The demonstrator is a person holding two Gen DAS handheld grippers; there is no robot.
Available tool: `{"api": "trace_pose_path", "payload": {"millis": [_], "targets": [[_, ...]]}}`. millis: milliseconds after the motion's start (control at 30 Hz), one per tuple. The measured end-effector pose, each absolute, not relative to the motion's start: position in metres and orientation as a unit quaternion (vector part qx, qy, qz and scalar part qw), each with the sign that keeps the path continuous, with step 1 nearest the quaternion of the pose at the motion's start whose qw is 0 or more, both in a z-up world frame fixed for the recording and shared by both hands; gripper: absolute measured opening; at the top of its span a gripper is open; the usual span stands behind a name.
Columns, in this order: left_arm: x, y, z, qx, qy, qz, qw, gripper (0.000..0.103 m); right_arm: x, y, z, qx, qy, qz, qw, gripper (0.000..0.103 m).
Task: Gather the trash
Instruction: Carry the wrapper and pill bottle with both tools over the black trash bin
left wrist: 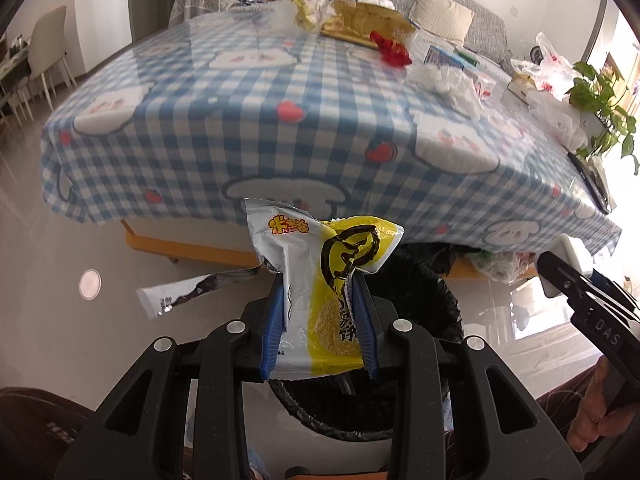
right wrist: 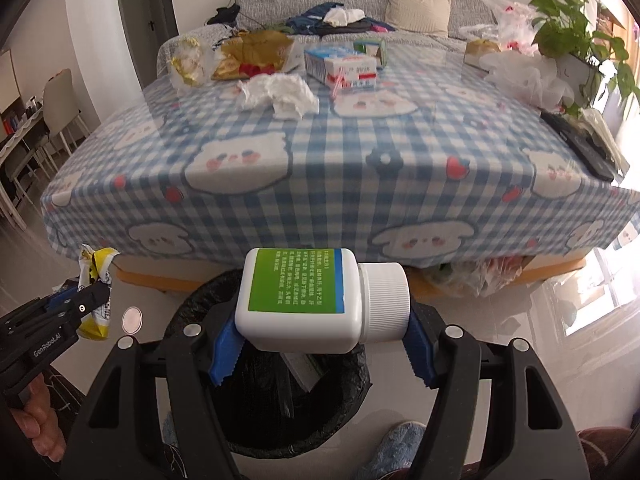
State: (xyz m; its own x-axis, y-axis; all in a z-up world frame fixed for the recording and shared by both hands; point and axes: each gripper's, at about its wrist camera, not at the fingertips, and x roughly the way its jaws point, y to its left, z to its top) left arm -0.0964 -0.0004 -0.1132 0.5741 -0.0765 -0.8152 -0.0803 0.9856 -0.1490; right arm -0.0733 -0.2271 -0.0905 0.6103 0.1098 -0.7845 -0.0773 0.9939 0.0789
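The tabletop (right wrist: pixel 340 184) is littered; left gripper (left wrist: pixel 320 320) pinches a wrapper (left wrist: pixel 320 280), right gripper (right wrist: pixel 320 344) a bottle (right wrist: pixel 300 296), above the bin (right wrist: pixel 192 304).

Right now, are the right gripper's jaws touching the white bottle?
Touching. The right wrist view shows the right gripper with both blue jaws pressed against the white bottle, one at its base, one at its cap.

checked-cloth table (right wrist: pixel 320 184) with crumpled tissue (right wrist: pixel 280 94), milk cartons (right wrist: pixel 340 66), potted plant (right wrist: pixel 576 52)
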Motion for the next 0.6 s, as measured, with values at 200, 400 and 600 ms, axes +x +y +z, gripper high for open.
{"api": "trace_pose_path", "payload": {"millis": [200, 400, 600], "targets": [[-0.098, -0.001, -0.127, -0.076, 0.465, 0.003, 0.882, 0.031, -0.072, -0.223, -0.117, 0.018, 0.461, 0.045, 0.886, 0.064], [-0.099, -0.002, -0.141, -0.064, 0.462, -0.003, 0.885, 0.031, -0.071, -0.217, -0.140, 0.014, 0.473, 0.045, 0.880, 0.064], [-0.096, 0.002, -0.160, -0.067, 0.475, -0.004, 0.877, 0.031, -0.067, -0.207, -0.165, 0.011, 0.487, 0.048, 0.872, 0.064]]}}
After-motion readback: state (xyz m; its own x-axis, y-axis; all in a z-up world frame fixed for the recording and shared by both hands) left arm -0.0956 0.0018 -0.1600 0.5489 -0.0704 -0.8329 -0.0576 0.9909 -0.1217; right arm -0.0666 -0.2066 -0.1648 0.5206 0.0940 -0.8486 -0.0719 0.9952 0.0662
